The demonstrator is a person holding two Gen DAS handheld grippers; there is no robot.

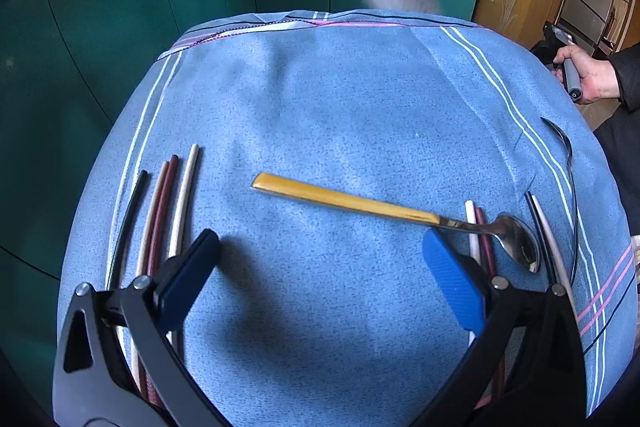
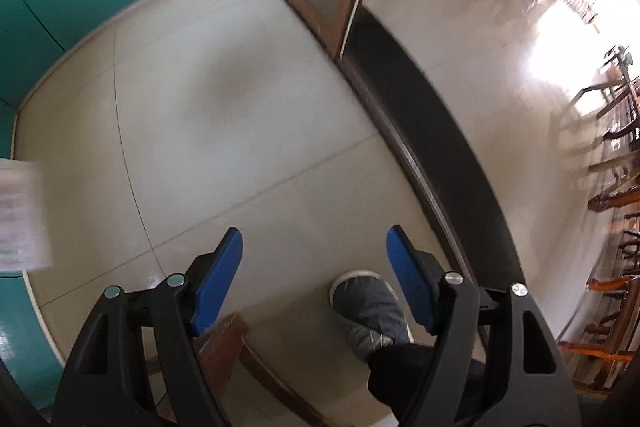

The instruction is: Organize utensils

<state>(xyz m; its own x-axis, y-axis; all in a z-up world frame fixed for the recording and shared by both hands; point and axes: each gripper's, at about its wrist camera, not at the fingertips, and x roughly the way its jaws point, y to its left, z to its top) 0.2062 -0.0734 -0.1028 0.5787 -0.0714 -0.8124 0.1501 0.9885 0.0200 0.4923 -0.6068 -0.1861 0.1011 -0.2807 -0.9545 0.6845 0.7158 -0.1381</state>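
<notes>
Here, left wrist view: left gripper (image 1: 320, 247) jaws wide, empty, over blue cloth (image 1: 340, 99). Yellow-handled spoon (image 1: 384, 211) lying flat between fingertips, bowel end past right pad, resting across chopsticks (image 1: 480, 239). More chopsticks (image 1: 168, 203) grouped at left. Right wrist view: right gripper (image 2: 314, 255) jaws wide, empty, pointed at tiled floor (image 2: 240, 131), shoe (image 2: 368, 307) below.
</notes>
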